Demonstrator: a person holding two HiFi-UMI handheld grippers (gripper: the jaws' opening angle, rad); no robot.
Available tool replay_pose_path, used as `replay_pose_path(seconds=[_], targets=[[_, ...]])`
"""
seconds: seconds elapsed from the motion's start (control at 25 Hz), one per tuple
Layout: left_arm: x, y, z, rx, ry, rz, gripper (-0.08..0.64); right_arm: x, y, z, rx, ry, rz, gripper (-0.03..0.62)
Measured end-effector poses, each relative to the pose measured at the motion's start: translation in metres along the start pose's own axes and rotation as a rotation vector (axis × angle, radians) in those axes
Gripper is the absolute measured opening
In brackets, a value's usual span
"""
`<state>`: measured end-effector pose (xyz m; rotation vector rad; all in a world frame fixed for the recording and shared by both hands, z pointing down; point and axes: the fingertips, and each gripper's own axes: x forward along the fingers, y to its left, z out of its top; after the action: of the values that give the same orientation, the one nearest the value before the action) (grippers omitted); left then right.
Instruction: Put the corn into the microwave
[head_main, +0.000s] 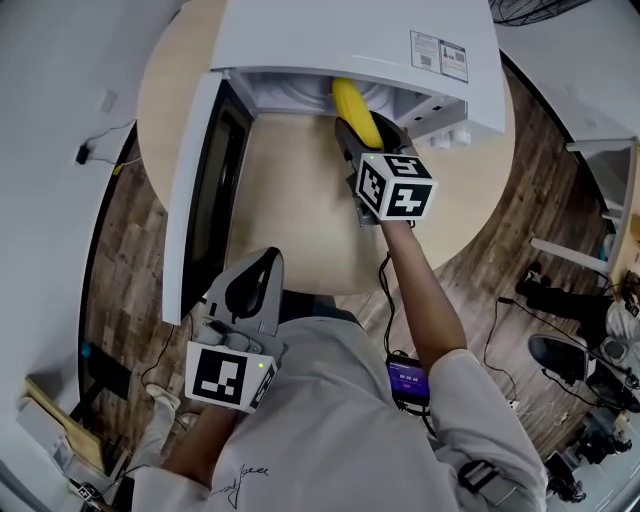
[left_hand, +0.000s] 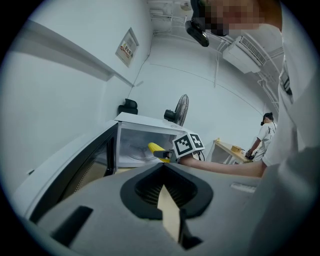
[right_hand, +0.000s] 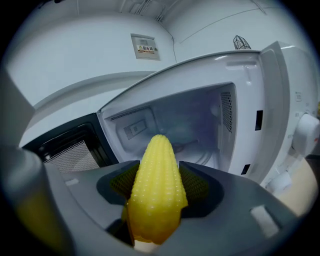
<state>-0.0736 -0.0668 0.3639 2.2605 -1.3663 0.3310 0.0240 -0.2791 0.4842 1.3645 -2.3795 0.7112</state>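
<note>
right gripper clamps a yellow corn cob, tip at the mouth of the open microwave at 12 o'clock, ready to set inside; left gripper, jaws together and empty, hangs clear at 7 o'clock by the door

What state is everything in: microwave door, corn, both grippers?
White microwave: door swung open.
Yellow corn cob: held, tip at the microwave's opening.
Right gripper: shut on the corn cob.
Left gripper: shut, empty, clear of the microwave.
</note>
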Motion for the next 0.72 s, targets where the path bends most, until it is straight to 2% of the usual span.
replay_pose_path(seconds=[0.72], targets=[[-0.002,0.018,0.019,-0.021,-0.019,0.024,-0.011,0.069,-0.013,0.019,-0.082,0.030,-0.083,0.259]])
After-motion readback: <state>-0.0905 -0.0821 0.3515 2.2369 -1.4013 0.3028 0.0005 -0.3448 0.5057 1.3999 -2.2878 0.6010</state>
